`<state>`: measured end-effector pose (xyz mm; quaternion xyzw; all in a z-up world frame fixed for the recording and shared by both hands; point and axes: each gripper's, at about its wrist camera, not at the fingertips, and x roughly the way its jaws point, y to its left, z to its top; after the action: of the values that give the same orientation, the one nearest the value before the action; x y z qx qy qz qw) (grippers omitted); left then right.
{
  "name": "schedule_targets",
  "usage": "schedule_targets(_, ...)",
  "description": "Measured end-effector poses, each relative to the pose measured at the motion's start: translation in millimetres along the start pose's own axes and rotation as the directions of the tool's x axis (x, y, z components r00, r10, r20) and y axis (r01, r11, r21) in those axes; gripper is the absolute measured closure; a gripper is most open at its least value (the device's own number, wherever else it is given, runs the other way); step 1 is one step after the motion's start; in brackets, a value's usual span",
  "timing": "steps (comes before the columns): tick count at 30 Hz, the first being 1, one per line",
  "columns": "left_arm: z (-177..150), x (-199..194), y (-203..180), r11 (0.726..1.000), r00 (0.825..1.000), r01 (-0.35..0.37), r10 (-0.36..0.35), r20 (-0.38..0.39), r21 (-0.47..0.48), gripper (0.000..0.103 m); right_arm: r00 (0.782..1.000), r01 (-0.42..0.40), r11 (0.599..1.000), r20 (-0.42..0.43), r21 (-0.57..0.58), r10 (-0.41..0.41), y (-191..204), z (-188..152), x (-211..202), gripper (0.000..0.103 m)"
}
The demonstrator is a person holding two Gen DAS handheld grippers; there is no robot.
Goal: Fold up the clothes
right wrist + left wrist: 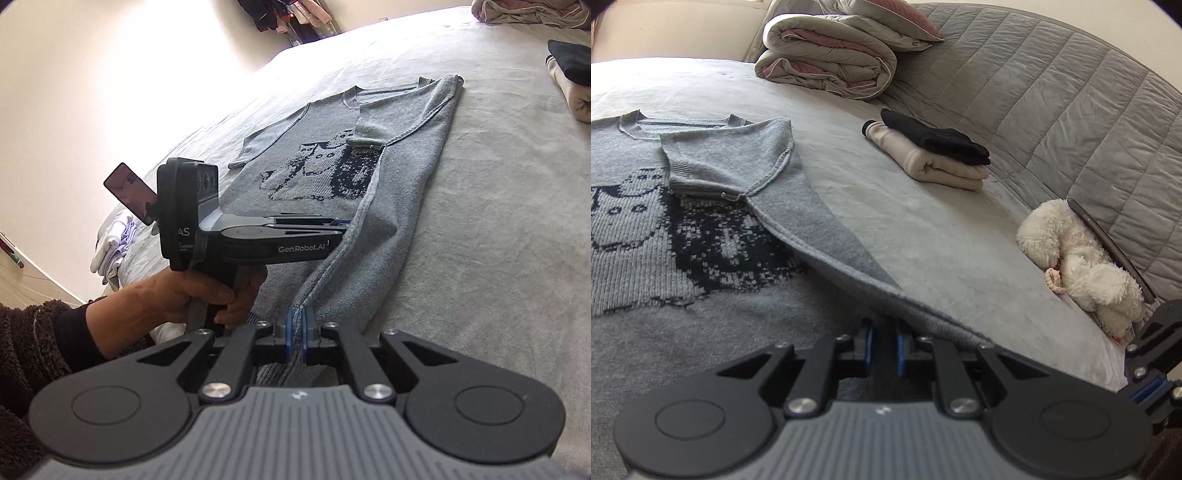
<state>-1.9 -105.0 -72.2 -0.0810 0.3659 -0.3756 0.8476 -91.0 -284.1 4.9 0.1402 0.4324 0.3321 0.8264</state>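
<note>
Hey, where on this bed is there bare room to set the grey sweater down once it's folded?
The widest bare patch of bedspread lies between the grey sweater and the cream-and-black folded pile. A second bare stretch runs beyond the sweater's collar toward the rolled duvet. It is crowded along the quilted backrest, around the fluffy white toy.

Home bedroom: wide bed [923, 236] with quilted headboard [1052, 103], rolled duvet [827, 55], folded clothes [934, 155], plush toy [1078, 258], hanging garments [291, 16] by wall.
</note>
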Motion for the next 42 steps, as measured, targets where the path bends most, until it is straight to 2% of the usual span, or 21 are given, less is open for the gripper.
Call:
schedule_targets(6, -23, -14, -5, 0.995, 0.994, 0.099, -0.1, -0.037, -0.02, 0.091, 0.999, -0.028, 1.0, 0.017, 0.011, 0.028, -1, 2, -4, 0.098)
schedule_targets(13, -55, -34, -13, 0.975, 0.971, 0.219, -0.223, -0.089, -0.046, 0.091, 0.999, -0.033, 0.999, 0.001, 0.006, 0.033, 3, 4, 4, 0.098)
schedule_targets(21, -94, -67, -12, 0.949, 0.952, 0.279, -0.293, -0.088, -0.149, 0.091, 0.997, -0.044, 0.999, -0.061, -0.005, 0.044, 12, 4, 28, 0.098)
schedule_targets(25, -100, -78, -11, 0.942, 0.94, 0.303, -0.32, -0.118, -0.146, 0.09, 0.994, -0.046, 0.999, -0.099, -0.004, 0.045, 16, 4, 45, 0.098)
schedule_targets(28, -101, -87, -12, 0.936, 0.927, 0.324, -0.343, -0.152, -0.138, 0.086, 0.989, -0.037, 0.999, -0.141, 0.001, 0.036, 16, 3, 62, 0.097)
schedule_targets(31, -101, -95, -12, 0.93, 0.913, 0.345, -0.364, -0.185, -0.129, 0.071, 0.975, -0.042, 0.999, -0.216, 0.008, 0.043, 14, -2, 82, 0.088)
schedule_targets(33, -102, -100, -12, 0.926, 0.902, 0.358, -0.377, -0.209, -0.123, 0.06, 0.963, -0.061, 0.998, -0.263, 0.006, 0.06, 14, -6, 93, 0.085)
schedule_targets(35, -101, -107, -11, 0.924, 0.892, 0.367, -0.383, -0.24, -0.112, 0.059, 0.958, -0.082, 0.997, -0.278, -0.009, 0.076, 17, -6, 93, 0.085)
schedule_targets(38, -99, -117, -7, 0.927, 0.889, 0.363, -0.375, -0.263, -0.095, 0.059, 0.958, -0.126, 0.992, -0.26, 0.013, 0.125, 13, 0, 82, 0.085)
schedule_targets(40, -96, -122, -3, 0.932, 0.897, 0.351, -0.362, -0.255, -0.088, 0.059, 0.967, -0.128, 0.991, -0.217, 0.031, 0.132, 10, 6, 73, 0.085)
schedule_targets(42, -91, -126, 2, 0.937, 0.907, 0.339, -0.35, -0.233, -0.087, 0.058, 0.981, -0.1, 0.994, -0.163, 0.04, 0.105, 6, 12, 66, 0.085)
